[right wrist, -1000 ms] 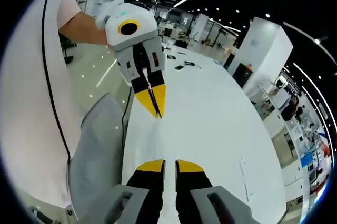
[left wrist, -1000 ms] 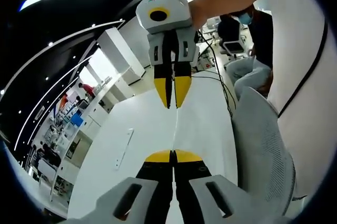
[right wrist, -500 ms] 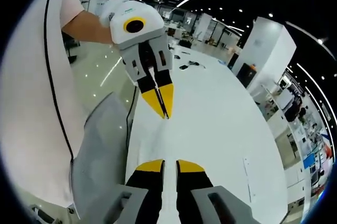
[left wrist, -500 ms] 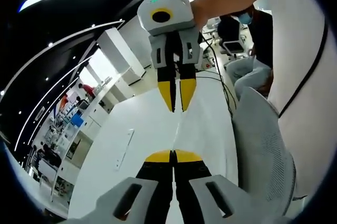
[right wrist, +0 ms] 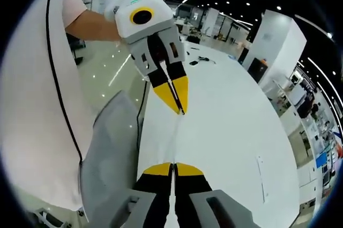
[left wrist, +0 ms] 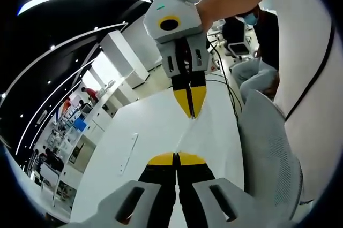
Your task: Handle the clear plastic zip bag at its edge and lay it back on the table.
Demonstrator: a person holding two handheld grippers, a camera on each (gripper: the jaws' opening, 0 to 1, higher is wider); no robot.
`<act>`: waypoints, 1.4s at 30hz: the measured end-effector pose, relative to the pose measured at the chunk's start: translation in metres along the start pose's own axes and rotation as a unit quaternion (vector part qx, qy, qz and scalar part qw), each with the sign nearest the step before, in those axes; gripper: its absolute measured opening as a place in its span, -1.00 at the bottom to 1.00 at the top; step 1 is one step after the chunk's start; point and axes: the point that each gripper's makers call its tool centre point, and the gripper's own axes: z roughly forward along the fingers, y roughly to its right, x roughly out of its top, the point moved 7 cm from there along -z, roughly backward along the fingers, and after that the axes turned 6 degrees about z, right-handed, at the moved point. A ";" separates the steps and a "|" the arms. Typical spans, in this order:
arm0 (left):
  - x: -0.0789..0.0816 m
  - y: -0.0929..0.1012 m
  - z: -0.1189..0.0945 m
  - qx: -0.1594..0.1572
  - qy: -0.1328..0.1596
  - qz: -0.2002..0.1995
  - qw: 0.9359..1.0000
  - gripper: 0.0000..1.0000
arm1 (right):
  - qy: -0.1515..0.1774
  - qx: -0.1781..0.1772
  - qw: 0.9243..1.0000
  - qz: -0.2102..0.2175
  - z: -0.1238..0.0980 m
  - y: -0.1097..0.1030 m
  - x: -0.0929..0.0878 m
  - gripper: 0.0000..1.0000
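I see both grippers pinched on the clear zip bag (left wrist: 185,131), stretched between left gripper (left wrist: 175,157) and right gripper (right wrist: 172,167) above the white counter (right wrist: 230,126). Bag contents: can't tell. Grey chair (left wrist: 268,147) beside.

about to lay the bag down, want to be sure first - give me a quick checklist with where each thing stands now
1. Left gripper shut on the clear zip bag edge: ok, jaws together on it.
2. Right gripper shut on the opposite edge: ok, jaws together.
3. Bag stretched between the two grippers: ok, a thin taut line joins the tips.
4. White table below bare where the bag would land: ok.
5. Mesh chair beside the table edge, apart from the bag: ok.
6. Zip closed: cannot tell.
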 end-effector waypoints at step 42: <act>-0.003 0.000 0.003 0.005 0.001 -0.029 1.000 -0.89 | -0.023 -0.035 0.999 -0.014 0.002 0.009 -0.003 -1.00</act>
